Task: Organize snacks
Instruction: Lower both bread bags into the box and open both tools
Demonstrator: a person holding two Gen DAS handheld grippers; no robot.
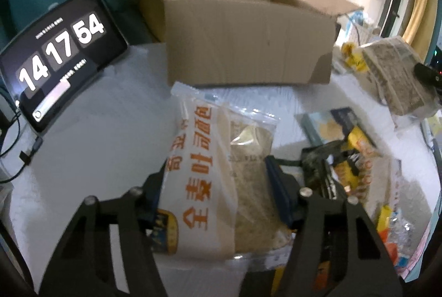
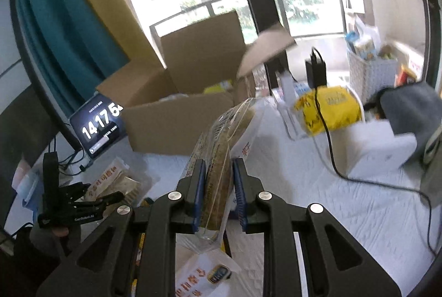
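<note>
My left gripper (image 1: 214, 186) is shut on a white bread bag with orange lettering (image 1: 204, 159) and holds it flat, pointing at the open cardboard box (image 1: 248, 40). My right gripper (image 2: 219, 192) is shut on a clear bag of brown bread (image 2: 221, 159), held edge-up above the table; it also shows at the right of the left wrist view (image 1: 392, 76). The box stands ahead and left in the right wrist view (image 2: 179, 114), flaps up, with some snacks inside. The left gripper shows at the lower left of the right wrist view (image 2: 83, 197).
A tablet clock (image 1: 58, 54) leans left of the box. More snack packs (image 1: 350, 148) lie on the white table right of the left gripper. In the right wrist view are a yellow bag (image 2: 328, 109), a black cable (image 2: 331, 153), a white box (image 2: 378, 148) and a basket (image 2: 370, 73).
</note>
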